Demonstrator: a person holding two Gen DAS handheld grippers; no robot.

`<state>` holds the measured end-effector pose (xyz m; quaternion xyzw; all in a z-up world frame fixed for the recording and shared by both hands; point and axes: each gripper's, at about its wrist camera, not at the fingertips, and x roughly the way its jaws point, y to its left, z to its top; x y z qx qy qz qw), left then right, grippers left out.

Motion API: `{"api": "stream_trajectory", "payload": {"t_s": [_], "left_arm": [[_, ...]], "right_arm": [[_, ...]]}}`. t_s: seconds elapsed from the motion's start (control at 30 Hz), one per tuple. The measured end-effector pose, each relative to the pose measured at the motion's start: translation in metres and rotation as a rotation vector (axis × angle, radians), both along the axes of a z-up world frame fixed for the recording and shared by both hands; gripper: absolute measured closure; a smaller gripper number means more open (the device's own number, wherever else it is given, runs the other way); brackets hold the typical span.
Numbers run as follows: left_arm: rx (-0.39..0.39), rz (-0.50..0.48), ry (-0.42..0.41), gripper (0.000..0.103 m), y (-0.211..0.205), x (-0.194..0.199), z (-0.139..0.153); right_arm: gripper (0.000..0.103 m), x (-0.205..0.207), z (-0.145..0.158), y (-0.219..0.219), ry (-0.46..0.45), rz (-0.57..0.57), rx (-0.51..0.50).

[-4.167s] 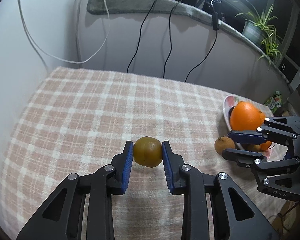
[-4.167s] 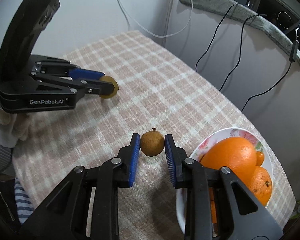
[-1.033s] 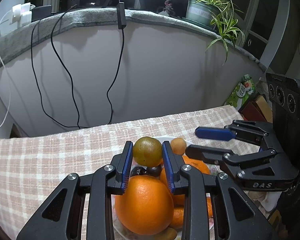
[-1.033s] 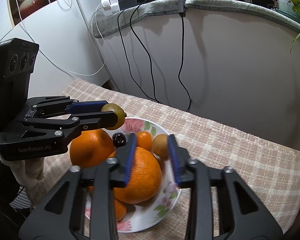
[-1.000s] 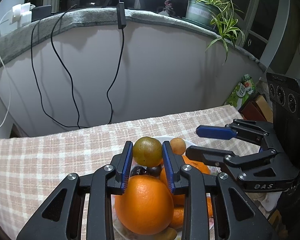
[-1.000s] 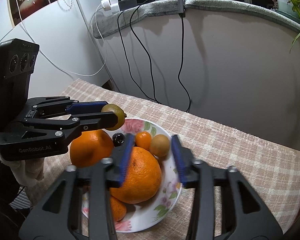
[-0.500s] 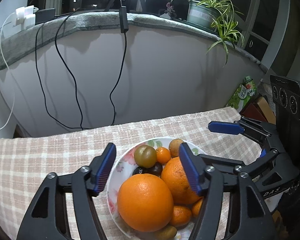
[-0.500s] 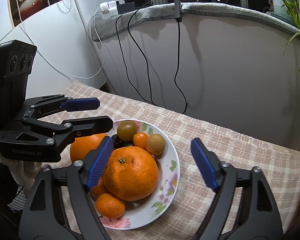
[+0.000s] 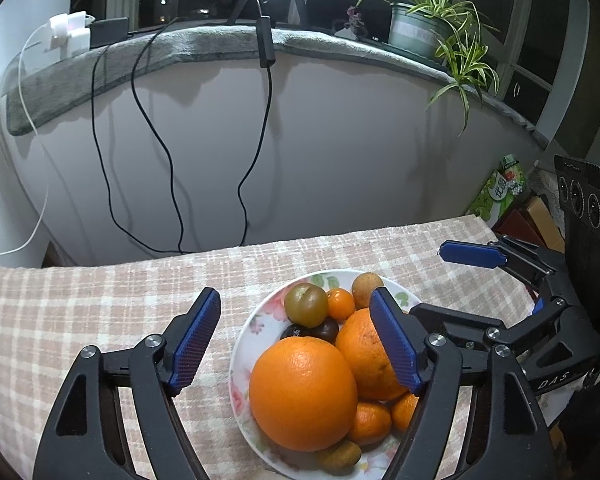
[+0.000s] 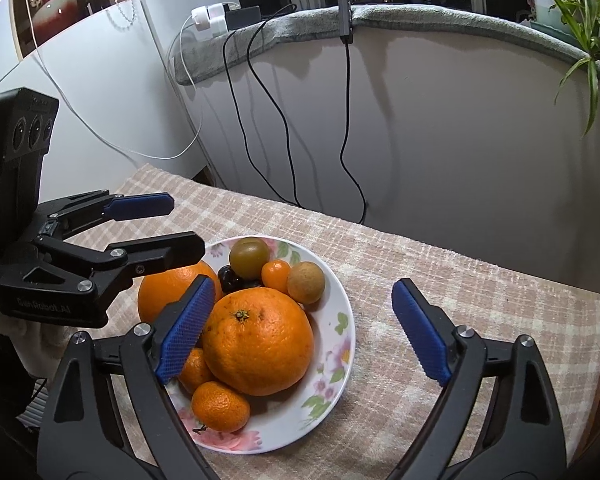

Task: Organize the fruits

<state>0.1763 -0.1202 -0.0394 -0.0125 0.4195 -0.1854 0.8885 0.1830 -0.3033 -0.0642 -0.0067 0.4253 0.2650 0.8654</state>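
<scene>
A flowered white plate (image 9: 242,344) (image 10: 340,336) holds two big oranges (image 9: 303,394) (image 10: 258,340), small mandarins (image 10: 220,406), dark fruits (image 9: 320,330), a kumquat (image 10: 276,276), a green-brown fruit (image 9: 306,305) (image 10: 249,256) and a round brown fruit (image 9: 367,285) (image 10: 306,282). My left gripper (image 9: 293,293) (image 10: 184,224) hovers over the plate's left side. Its jaws are opening, and the pads touch nothing. My right gripper (image 10: 303,282) (image 9: 430,280) hangs over the plate's right side, jaws opening wide, with no fruit pressed between them.
The plate rests on a pink checked tablecloth (image 9: 100,304). Black and white cables (image 9: 172,184) hang down the wall behind. A potted plant (image 9: 420,32) stands on the ledge. A green carton (image 9: 500,192) sits past the table's right edge. A gloved hand (image 10: 28,332) holds the left gripper.
Both grippers carried fruit from the cloth to the plate. In the last second both opened: the green-brown fruit left the left jaws, the brown fruit left the right jaws, and both lie on the plate.
</scene>
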Motion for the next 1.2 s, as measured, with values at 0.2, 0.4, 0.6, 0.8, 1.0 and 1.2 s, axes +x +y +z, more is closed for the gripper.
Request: {"api": "stream_trajectory", "payload": {"t_s": [0.2,0.4,0.6,0.8,1.0,1.2], "left_arm": [[0.000,0.008,-0.005,0.026,0.000,-0.003,0.002],[0.009,0.012,-0.014,0.026,0.000,-0.010,0.005],[0.009,0.025,-0.031,0.026,0.002,-0.018,0.010],[0.007,0.038,-0.051,0.026,0.005,-0.027,0.015],[0.004,0.046,-0.067,0.026,0.009,-0.038,0.019],[-0.007,0.058,-0.086,0.026,0.015,-0.050,0.025]], "right_arm": [[0.010,-0.004,0.001,-0.004,0.000,-0.026,0.009],[0.010,-0.013,0.005,-0.005,-0.020,-0.049,0.007],[0.010,-0.021,0.011,-0.006,-0.046,-0.077,0.001],[0.010,-0.032,0.021,-0.005,-0.082,-0.105,-0.004],[0.010,-0.047,0.033,-0.001,-0.117,-0.155,-0.022],[0.010,-0.062,0.043,0.005,-0.142,-0.201,-0.036]]}}
